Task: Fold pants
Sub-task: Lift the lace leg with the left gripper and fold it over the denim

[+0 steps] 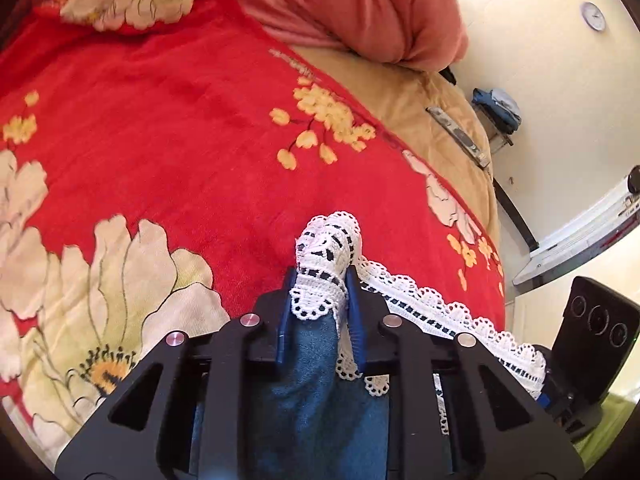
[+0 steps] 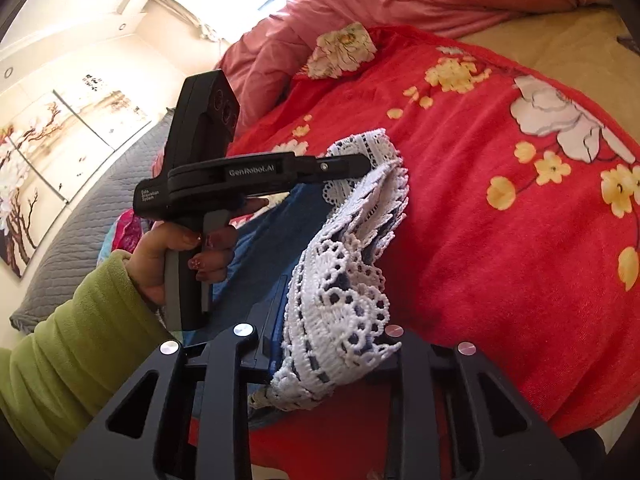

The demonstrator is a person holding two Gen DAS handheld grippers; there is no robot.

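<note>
The pants are blue denim [image 1: 308, 364] with a white lace hem [image 1: 328, 240]. My left gripper [image 1: 320, 276] is shut on the lace hem and holds it above the red floral blanket [image 1: 180, 128]. My right gripper [image 2: 332, 320] is shut on another part of the lace hem [image 2: 340, 300]; its fingertips are hidden by the lace. In the right wrist view the left gripper [image 2: 360, 164] shows from the side, holding the hem [image 2: 380, 168], with denim [image 2: 272, 248] hanging between the two. The lace runs toward the right gripper's body [image 1: 592, 344].
The red blanket [image 2: 500, 240] covers the bed. A pink quilt [image 1: 360, 4] is bunched at the head of the bed, and a tan sheet [image 1: 420, 100] lies beside it. A grey padded cover [image 2: 80, 232] lies at the left. A white wall [image 1: 540, 40] stands at the right.
</note>
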